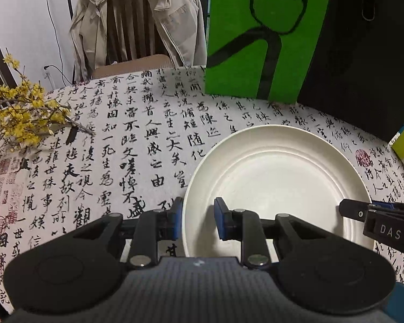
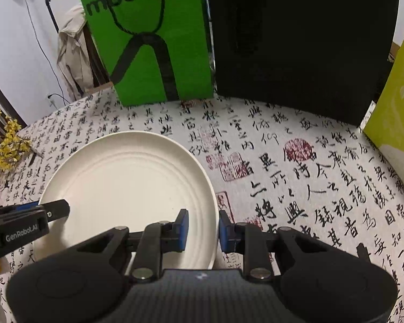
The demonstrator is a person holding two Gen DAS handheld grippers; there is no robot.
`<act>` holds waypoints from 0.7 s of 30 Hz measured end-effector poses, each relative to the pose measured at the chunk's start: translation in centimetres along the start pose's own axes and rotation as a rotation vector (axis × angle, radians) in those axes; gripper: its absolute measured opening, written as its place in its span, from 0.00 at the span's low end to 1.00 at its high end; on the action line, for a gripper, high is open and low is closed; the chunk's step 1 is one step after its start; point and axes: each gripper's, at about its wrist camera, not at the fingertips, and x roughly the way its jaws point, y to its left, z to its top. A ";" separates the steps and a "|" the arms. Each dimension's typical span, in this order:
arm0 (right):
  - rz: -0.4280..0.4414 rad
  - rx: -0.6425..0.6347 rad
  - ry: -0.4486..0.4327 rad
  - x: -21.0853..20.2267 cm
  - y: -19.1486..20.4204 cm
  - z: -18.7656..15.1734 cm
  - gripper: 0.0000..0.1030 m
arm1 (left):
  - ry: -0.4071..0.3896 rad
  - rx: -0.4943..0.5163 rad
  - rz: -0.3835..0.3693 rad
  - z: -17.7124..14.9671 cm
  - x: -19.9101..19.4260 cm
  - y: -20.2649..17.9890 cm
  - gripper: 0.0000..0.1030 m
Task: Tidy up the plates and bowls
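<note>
A large white plate (image 1: 277, 177) lies on the calligraphy tablecloth; it also shows in the right wrist view (image 2: 126, 185). My left gripper (image 1: 198, 220) straddles the plate's near left rim, jaws open with a gap, one finger outside and one inside the rim. My right gripper (image 2: 203, 228) straddles the plate's near right rim the same way, jaws open. Each gripper shows in the other's view: the right one at the plate's right edge (image 1: 377, 220), the left one at its left edge (image 2: 27, 220). No bowl is in view.
A green "mucun" bag (image 1: 258, 35) and a black bag (image 1: 363, 53) stand at the table's back. A yellow-green box (image 2: 393, 102) stands at the right. Yellow flower twigs (image 1: 21, 115) lie at the left. A chair with a beige jacket (image 1: 137, 21) stands behind the table.
</note>
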 end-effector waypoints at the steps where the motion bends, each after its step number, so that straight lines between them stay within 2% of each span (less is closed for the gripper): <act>1: 0.001 -0.006 -0.010 -0.2 0.1 0.0 0.21 | -0.004 0.002 0.003 0.1 -0.1 -0.1 0.24; 21: 0.052 0.007 -0.073 -3.3 0.3 0.0 0.13 | -0.043 -0.009 -0.007 0.3 -2.6 0.8 0.24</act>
